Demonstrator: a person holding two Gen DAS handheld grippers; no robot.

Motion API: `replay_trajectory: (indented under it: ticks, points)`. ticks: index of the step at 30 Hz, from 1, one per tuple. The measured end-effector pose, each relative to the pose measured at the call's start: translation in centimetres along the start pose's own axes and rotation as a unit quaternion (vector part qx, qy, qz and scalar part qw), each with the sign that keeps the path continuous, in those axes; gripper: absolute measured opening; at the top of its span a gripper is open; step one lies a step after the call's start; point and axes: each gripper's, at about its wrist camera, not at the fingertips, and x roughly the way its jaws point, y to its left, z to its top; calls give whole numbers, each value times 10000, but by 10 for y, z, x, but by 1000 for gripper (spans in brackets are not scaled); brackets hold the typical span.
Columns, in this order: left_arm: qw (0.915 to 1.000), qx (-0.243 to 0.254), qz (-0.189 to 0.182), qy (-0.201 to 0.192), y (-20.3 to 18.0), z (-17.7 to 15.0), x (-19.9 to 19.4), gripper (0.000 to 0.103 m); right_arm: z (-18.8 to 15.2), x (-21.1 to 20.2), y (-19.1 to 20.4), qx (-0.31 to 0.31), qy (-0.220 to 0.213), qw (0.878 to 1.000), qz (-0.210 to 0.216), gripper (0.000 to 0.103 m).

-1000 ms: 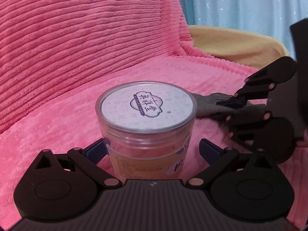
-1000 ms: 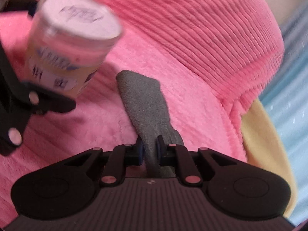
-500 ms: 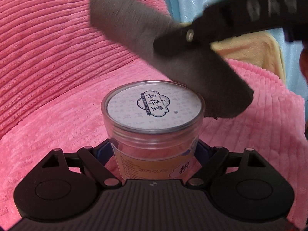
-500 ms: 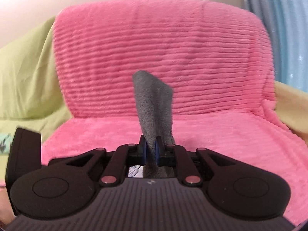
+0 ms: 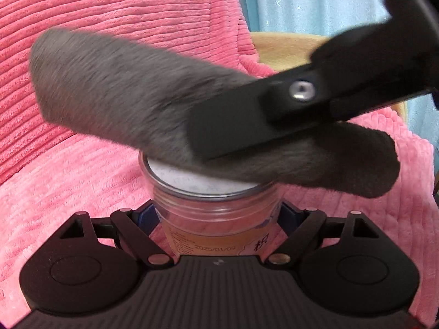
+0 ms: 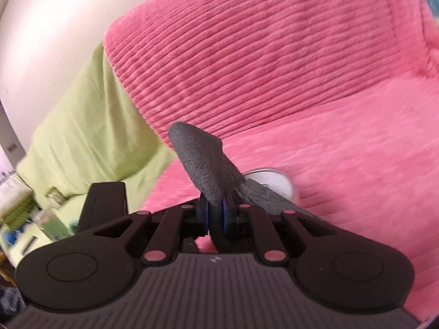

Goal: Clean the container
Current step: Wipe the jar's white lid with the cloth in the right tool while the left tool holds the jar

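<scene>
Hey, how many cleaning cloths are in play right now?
1. The grey cloth is pinched in the right hand-held gripper and lies across the lid of the clear container, which the left hand-held gripper grips. No other cloth shows; one could lie out of view.

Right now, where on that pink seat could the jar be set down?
Free: the pink plush seat cushion left of the clear plastic jar, up to the ribbed backrest. Crowded: over the jar's lid, where the grey fuzzy cloth in the right tongs hangs.
</scene>
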Motion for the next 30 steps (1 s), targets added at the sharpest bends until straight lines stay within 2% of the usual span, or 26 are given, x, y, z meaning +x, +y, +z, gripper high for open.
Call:
replay_trajectory:
  ticks: [5,6,10,14,19,25,30]
  points:
    - [10000,37,12,-4,-1,0,1,85,1,1,-3,388,-9,9974,615,6]
    - [10000,61,19,-8,-2,0,1,85,2,-2,-6,430,-49,9971,633,6]
    - [9999,118,6,-20,-5,0,1,85,6,-8,-12,331,-308,9990,58,6]
    - [9999,159,-14,-19,-6,0,2,85,5,-19,-10,175,-226,9995,-124,6]
    - [9999,89,-51,-1,-7,2,2,85,4,-26,0,199,-36,9997,98,8]
    - [10000,57,-58,17,-4,2,3,85,5,-10,2,444,16,9977,514,8]
    - [10000,54,-69,32,-3,-1,-2,85,5,-13,2,388,-108,9989,244,6]
